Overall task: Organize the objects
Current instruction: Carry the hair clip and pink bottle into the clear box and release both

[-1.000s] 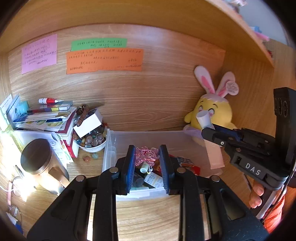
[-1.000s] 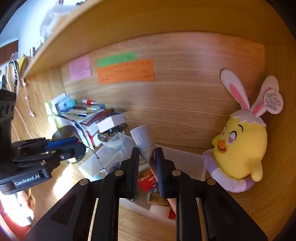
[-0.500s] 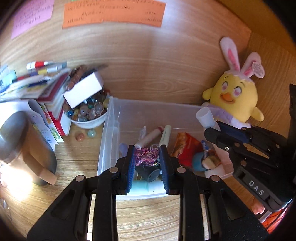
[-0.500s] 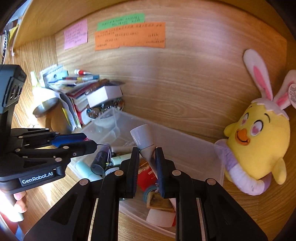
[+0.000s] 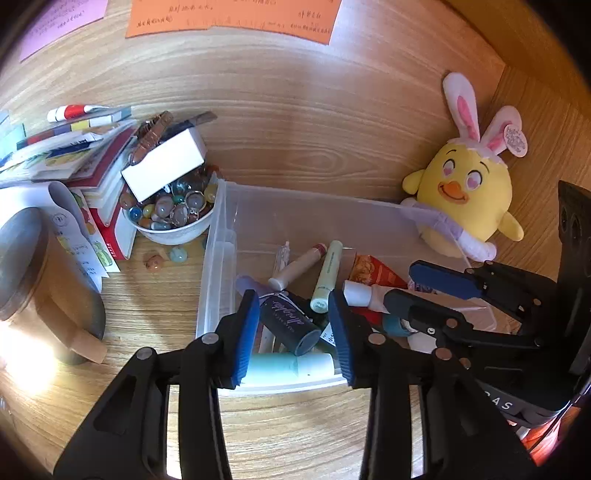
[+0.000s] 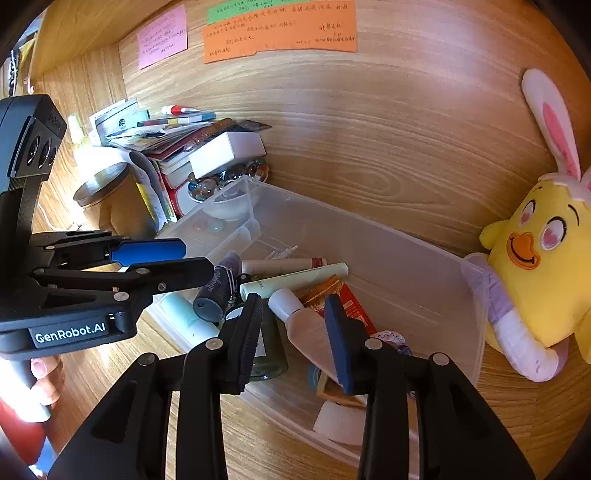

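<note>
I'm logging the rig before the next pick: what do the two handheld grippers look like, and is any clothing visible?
Both are black plastic frames with silver rivets and blue ribbed pads on two flat fingers. The left gripper carries white "GenRobot.AI" lettering and a block with round lenses. The right gripper shows white letters "AS", the rest cut off. Red-orange fabric shows beneath it.

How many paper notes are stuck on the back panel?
3: a pink note at left, a green note at top, an orange note beneath it. More may lie outside view.
</note>
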A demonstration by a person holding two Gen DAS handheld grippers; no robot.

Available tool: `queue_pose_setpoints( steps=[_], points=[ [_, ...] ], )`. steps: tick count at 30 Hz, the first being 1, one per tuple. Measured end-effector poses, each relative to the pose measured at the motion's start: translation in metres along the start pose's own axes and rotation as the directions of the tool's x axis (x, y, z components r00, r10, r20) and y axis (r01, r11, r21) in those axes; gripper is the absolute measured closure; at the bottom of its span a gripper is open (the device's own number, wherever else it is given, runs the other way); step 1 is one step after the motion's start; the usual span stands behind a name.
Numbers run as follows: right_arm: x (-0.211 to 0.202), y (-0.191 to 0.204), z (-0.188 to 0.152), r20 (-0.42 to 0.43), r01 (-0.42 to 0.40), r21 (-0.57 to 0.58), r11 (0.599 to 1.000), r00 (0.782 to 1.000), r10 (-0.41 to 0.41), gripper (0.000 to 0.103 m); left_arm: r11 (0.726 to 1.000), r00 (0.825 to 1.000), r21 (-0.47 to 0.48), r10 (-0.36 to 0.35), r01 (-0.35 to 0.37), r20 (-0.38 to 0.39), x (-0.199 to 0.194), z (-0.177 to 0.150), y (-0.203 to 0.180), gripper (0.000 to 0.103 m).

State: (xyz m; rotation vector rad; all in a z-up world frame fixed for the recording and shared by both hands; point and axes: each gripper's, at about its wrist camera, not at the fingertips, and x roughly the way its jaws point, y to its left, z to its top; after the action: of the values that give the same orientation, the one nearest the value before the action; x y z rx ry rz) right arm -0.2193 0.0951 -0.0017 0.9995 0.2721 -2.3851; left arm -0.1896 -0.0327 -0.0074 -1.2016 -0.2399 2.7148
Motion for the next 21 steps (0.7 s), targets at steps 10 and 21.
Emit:
queue_pose_setpoints(
  steps=[10, 21],
  points=[
    [-0.037, -0.005, -0.002, 0.054, 0.007, 0.023, 1.000, 0.999, -0.008, 0.068, 0.999, 0.998, 0.043, 0.010, -0.013, 0.067, -0.027, -0.005, -0.012, 0.052],
    [-0.090, -0.005, -0.029, 0.174, 0.072, 0.059, 0.996, 0.981, -0.081, 0.023, 0.993, 0.989, 0.103, 0.045, -0.060, 0.141, -0.058, -0.033, -0.028, 0.015]
  ],
)
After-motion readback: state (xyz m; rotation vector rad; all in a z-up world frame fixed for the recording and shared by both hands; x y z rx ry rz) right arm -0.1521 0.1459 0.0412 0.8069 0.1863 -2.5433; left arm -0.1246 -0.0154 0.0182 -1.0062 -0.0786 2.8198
